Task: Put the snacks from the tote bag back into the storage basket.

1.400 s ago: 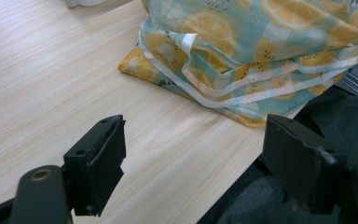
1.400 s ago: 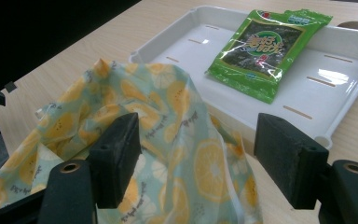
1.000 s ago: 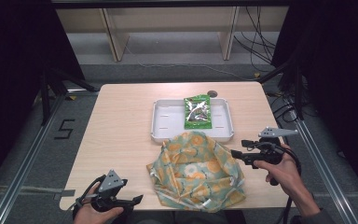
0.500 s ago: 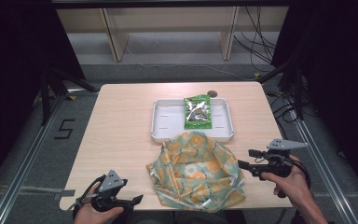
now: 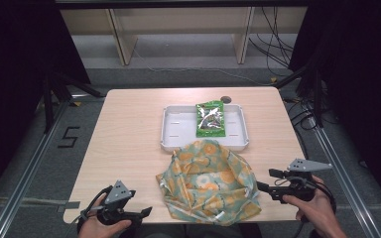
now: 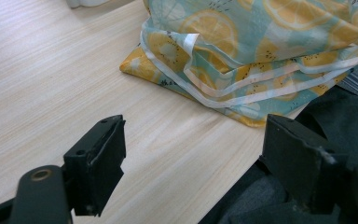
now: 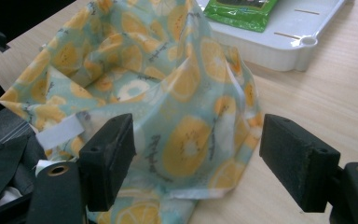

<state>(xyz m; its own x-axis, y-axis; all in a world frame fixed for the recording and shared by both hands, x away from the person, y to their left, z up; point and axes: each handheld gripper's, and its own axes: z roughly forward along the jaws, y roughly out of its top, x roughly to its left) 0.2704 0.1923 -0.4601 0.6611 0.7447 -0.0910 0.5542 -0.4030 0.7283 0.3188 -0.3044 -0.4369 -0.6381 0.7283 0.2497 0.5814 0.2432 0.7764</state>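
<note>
A teal cloth bag (image 5: 208, 183) printed with orange citrus slices lies crumpled near the table's front edge, its mouth open upward. Behind it stands a white tray (image 5: 171, 130) with a green snack packet (image 5: 211, 119) inside. My right gripper (image 5: 265, 179) hovers at the bag's right edge, jaws pointing left and open. In the right gripper view the bag (image 7: 168, 93) fills the gap ahead of the right gripper (image 7: 196, 135), and the pads do not touch it. My left gripper (image 5: 144, 212) rests open at the front left; in its own view the left gripper (image 6: 193, 135) faces the bag's (image 6: 261, 42) near corner.
A small dark round hole (image 5: 225, 99) sits in the tabletop behind the tray. The tray corner (image 7: 303, 51) and packet (image 7: 242, 9) lie beyond the bag. Dark clothing (image 6: 345, 102) hangs at the table's front edge. Bare wood (image 5: 129, 144) spreads left of the tray.
My right gripper has drawn back toward the table's front edge and slightly right, along the bag's right side. The left gripper, the bag and the tray have stayed put.
</note>
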